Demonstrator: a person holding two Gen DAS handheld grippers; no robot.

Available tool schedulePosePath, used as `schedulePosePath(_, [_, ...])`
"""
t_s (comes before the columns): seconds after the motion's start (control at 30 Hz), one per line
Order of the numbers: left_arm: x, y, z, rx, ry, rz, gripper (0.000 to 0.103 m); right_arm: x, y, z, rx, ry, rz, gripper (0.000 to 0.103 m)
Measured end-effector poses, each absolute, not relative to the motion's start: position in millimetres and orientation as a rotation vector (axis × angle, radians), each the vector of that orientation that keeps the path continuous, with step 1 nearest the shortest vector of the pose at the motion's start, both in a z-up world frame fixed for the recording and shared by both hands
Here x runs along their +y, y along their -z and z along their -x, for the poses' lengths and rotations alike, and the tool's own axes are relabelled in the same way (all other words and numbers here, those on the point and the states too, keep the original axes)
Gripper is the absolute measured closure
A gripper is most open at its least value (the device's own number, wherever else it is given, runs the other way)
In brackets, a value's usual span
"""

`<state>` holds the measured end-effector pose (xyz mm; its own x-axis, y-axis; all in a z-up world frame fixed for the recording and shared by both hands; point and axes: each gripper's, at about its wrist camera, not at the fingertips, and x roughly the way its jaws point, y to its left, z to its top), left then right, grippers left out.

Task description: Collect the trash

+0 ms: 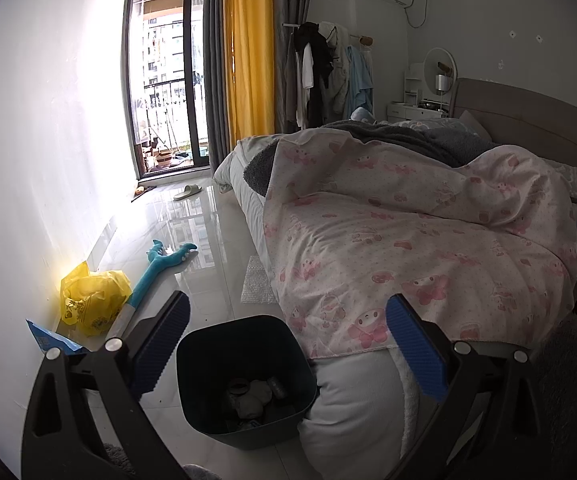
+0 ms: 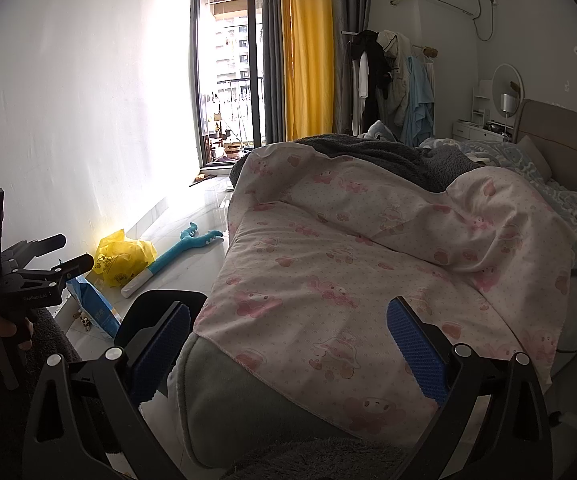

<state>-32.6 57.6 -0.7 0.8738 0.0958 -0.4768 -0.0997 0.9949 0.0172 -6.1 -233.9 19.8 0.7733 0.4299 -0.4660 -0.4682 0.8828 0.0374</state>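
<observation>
Left gripper (image 1: 288,344): we are holding its jaws wide, empty, over the bin (image 1: 246,380).
Right gripper (image 2: 288,344): gaping, empty, above the bed (image 2: 368,272) corner.
Floor (image 1: 208,240): lying open left of the bed.

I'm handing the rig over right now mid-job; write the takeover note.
Left gripper: open, empty, above the dark square plastic bin at the bed's foot corner.
Right gripper: open, empty, over the pink-print quilt.
Done: some items already lie in the bin.
Left: crumpled yellow plastic bag and blue packet by the white wall; clear bubble wrap sheet beside the bed.
</observation>
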Motion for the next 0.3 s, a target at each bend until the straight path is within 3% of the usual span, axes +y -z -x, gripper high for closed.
schedulePosePath(0.3, [58.5, 3.6, 33.0, 0.503, -0.104, 0.006, 0.003, -234.4, -20.0, 6.2, 0.485, -0.487, 0.082, 0.003])
